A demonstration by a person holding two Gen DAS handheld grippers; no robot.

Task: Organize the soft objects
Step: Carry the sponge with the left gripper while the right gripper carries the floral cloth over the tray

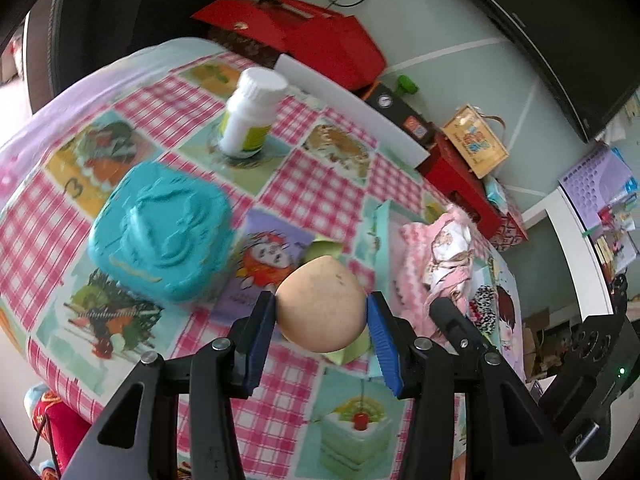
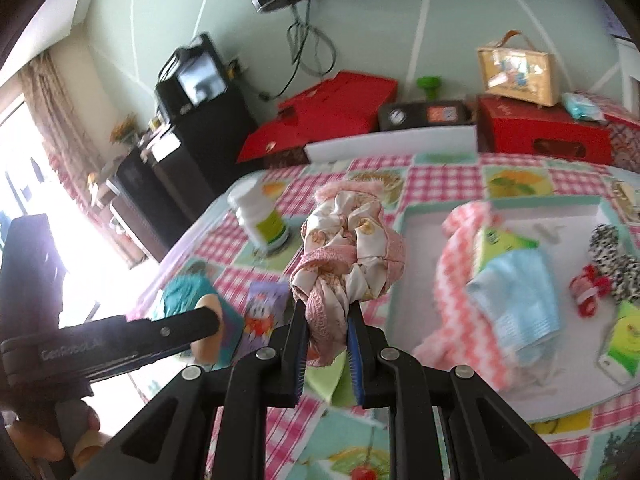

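On the table (image 2: 440,168): bottle (image 2: 262,220) far left, tray (image 2: 500,202) to the right. In the tray: towels (image 2: 516,300), sock (image 2: 612,256), packet (image 2: 624,340). Behind the table: boxes (image 2: 332,116), with a small case (image 2: 518,70) on the right one.

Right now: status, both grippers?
Left gripper shut on peach squishy ball. Right gripper shut on pink scrunchie. Tray alongside, nothing blocking.

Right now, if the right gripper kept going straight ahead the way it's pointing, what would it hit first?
Probably the white pill bottle, or the checked tablecloth beside it. The right gripper, shut on the pink scrunchie bundle, aims over the table; depth is unclear.
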